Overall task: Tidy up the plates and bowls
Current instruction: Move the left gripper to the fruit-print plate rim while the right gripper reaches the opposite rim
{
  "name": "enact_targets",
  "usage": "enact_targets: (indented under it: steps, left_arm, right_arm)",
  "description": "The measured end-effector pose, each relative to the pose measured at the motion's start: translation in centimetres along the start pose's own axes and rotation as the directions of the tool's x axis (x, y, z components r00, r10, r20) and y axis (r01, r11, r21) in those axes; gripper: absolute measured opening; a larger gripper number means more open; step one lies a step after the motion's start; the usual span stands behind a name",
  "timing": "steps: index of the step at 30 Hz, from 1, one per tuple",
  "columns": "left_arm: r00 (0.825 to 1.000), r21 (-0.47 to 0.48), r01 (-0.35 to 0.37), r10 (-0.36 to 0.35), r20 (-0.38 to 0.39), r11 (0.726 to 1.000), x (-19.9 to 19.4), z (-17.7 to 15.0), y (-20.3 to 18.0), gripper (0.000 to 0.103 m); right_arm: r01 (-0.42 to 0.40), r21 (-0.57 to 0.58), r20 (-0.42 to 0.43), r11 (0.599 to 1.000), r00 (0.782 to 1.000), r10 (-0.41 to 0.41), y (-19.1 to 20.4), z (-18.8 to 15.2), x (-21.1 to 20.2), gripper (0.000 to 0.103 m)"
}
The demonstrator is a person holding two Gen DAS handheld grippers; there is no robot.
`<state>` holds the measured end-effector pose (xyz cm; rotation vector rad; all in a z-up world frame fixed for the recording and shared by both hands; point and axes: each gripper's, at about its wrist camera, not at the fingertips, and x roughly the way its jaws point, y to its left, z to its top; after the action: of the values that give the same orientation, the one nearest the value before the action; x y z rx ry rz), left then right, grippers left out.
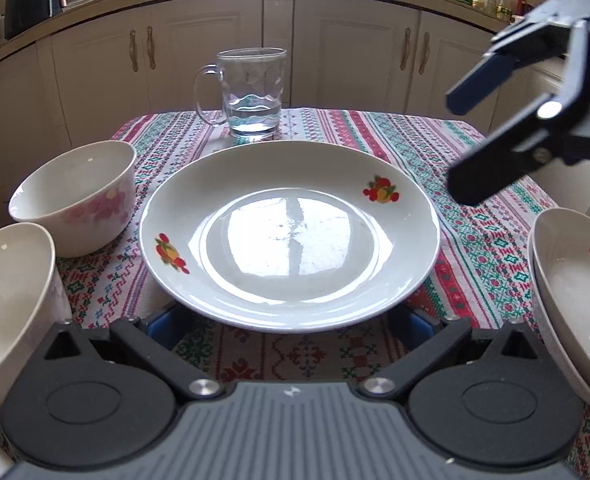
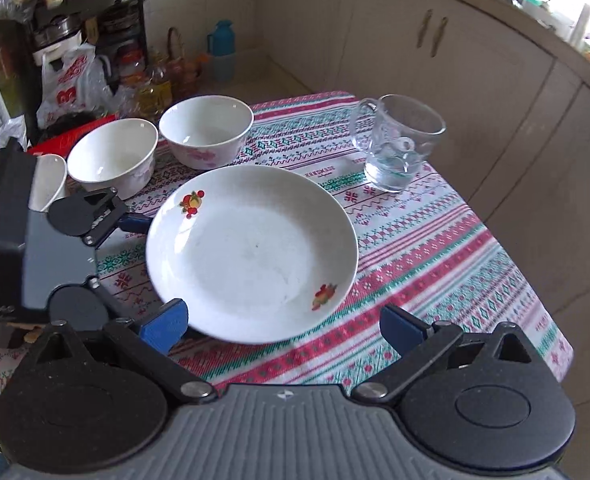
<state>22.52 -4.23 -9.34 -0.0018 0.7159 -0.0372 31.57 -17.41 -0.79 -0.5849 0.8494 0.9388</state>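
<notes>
- Cream kitchen cabinets [image 1: 199, 52] curve behind a table covered by a striped, embroidered tablecloth [image 2: 423, 240] in red, green and white.
- At the middle of the cloth lies a white plate [image 1: 291, 236] with fruit motifs on its rim.
- The left gripper [image 1: 291, 320] sits low at the plate's near edge; its blue-tipped fingers [image 2: 163, 324] are spread wide, one on either side of the rim, and the plate hides most of them in the left wrist view. Whether they touch the plate cannot be told.
- The right gripper [image 2: 283, 332] hangs above the near right part of the table, its jaws wide apart and holding nothing.
- A white bowl with pink flowers [image 1: 75, 196] stands just left of the plate, and a second white bowl [image 1: 11, 300] sits nearer the left gripper, beside the first.
- A second fruit-motif dish [image 1: 575, 304], with a brown stain inside, shows at the right edge of the left wrist view.
- A clear glass mug [image 1: 251, 92] with a little water stands beyond the plate, handle to the left.
- Plastic bags [image 2: 75, 80] and bottles crowd a dark shelf past the table's far corner.
</notes>
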Motion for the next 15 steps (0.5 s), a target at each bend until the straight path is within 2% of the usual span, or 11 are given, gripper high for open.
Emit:
enact_targets:
  steps: [5, 15]
  left_arm:
    - [1.0, -0.033, 0.013, -0.013, -0.002, 0.999, 0.1, 0.3, 0.5, 0.102]
    - [1.0, -0.027, 0.01, -0.01, 0.001, 1.0, 0.1, 0.2, 0.4, 0.102]
  right_arm:
    - [-0.049, -0.039, -0.048, 0.998, 0.998, 0.047, -1.2, 2.3, 3.1, 0.103]
    - [-0.142, -0.055, -0.099, 0.988, 0.986, 0.136, -4.3, 6.1, 8.1, 0.102]
